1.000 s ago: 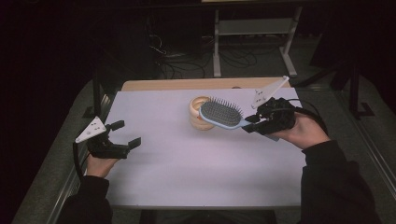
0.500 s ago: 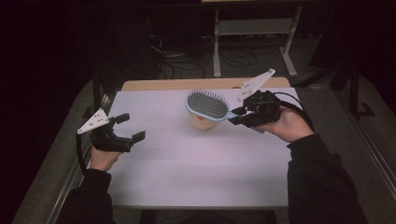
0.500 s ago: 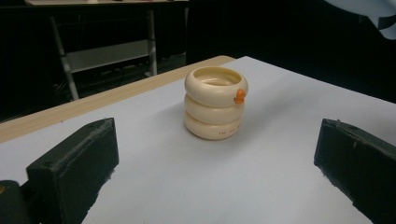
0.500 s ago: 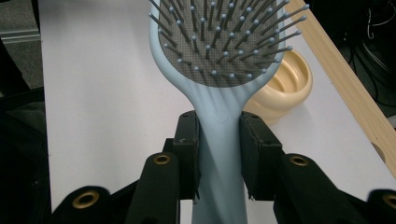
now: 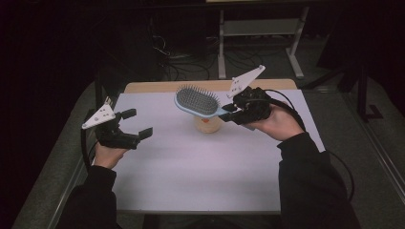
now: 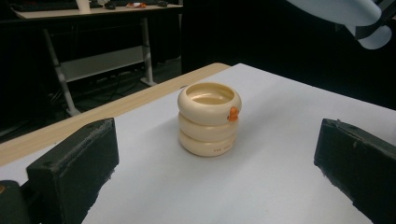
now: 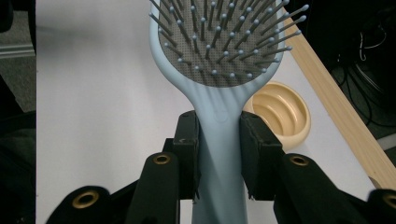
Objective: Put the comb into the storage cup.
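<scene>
A light blue hairbrush [image 5: 197, 101] with a grey bristle pad hangs in the air, bristles up, above a cream ribbed holder [image 5: 208, 124] on the white table. My right gripper [image 5: 232, 108] is shut on the brush's handle [image 7: 218, 140], both pads pressing its sides. In the right gripper view the holder [image 7: 281, 114] lies below and to the right of the brush head [image 7: 219, 42]. My left gripper [image 5: 135, 123] hovers open at the table's left with nothing between its jaws. It faces the holder [image 6: 209, 118], which stands upright and bears a small orange mark.
The white mat [image 5: 200, 176] covers a wooden table whose bare far edge [image 5: 157, 86] shows behind it. Beyond stand a metal-legged bench [image 5: 258, 28] and floor cables in the dark. The table's right edge [image 7: 336, 107] runs close beside the holder.
The right gripper has carried the brush left and up, from beside the holder to over it. The left gripper has risen a little and drifted toward the middle.
</scene>
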